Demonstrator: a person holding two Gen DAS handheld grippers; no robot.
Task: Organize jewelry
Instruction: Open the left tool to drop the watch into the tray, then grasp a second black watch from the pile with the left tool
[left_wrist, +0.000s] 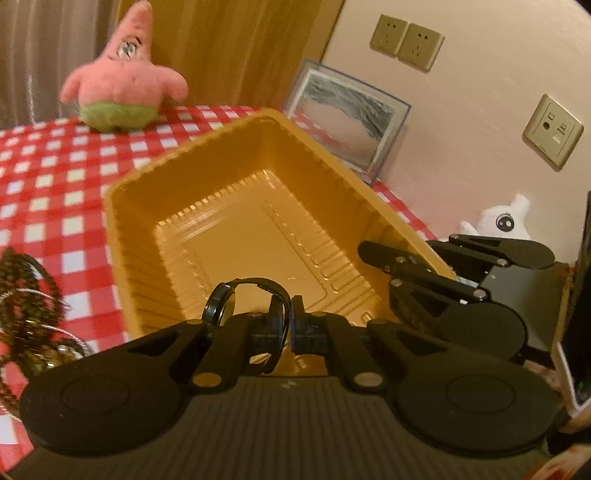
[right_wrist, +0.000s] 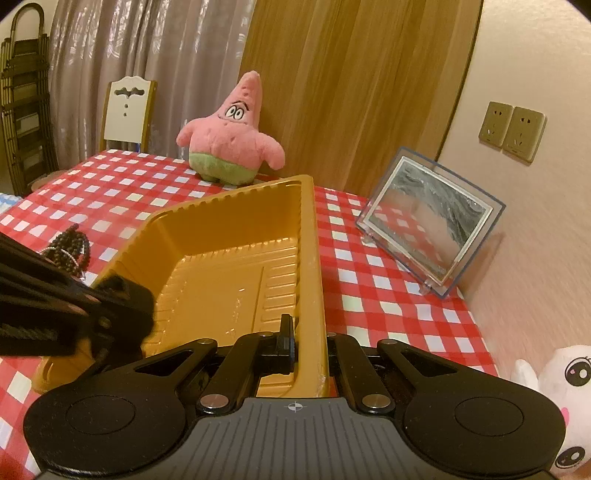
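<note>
An empty yellow ribbed plastic tray (left_wrist: 184, 151) sits on the red-and-white checked tablecloth. My left gripper (left_wrist: 288, 315) hangs over the tray's near end, shut on the strap of a black wristwatch (left_wrist: 221, 306), whose round face hangs to the left of the fingers. In the right wrist view, my right gripper (right_wrist: 308, 332) is shut on the tray's (right_wrist: 312, 229) right wall, with one finger inside and the other outside. The left gripper (right_wrist: 122, 306) shows there as a blurred black shape over the tray's left corner. From the left wrist view the right gripper (left_wrist: 373, 253) rests on the tray's right rim.
A tangle of dark bead strands and a silver chain (left_wrist: 22, 295) lies left of the tray. A pink star plush (right_wrist: 232, 136) stands at the back. A framed sand picture (right_wrist: 428, 218) leans by the wall, and a white plush (right_wrist: 557, 387) sits at the right.
</note>
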